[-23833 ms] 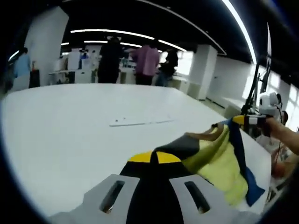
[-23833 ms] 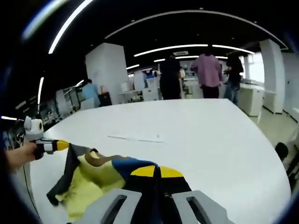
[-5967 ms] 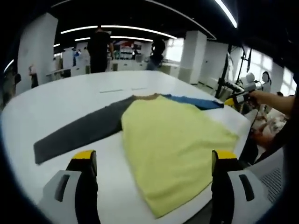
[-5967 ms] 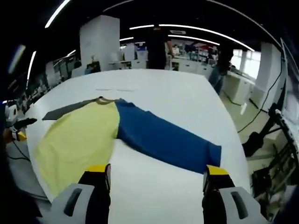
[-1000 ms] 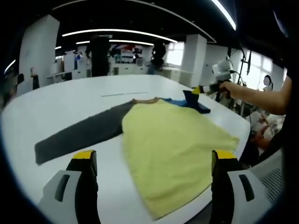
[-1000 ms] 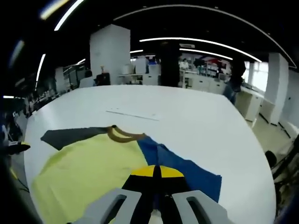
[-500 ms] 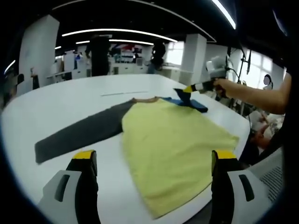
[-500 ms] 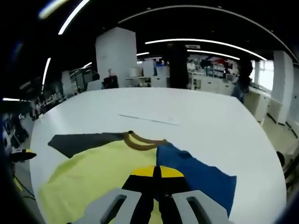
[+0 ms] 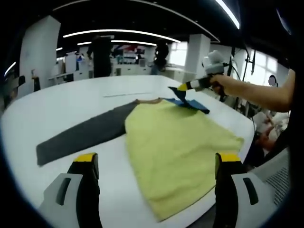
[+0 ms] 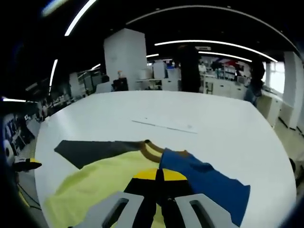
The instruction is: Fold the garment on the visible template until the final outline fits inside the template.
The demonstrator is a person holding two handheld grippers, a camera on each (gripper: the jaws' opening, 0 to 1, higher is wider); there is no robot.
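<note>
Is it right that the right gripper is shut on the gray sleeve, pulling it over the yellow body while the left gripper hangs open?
Not quite: the right gripper is shut on the blue sleeve, as both views show; the gray sleeve lies flat on the table. The yellow body and open left gripper are right.

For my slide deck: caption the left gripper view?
Right tongs lift the blue sleeve over the yellow shirt body; gray sleeve lies flat.
</note>
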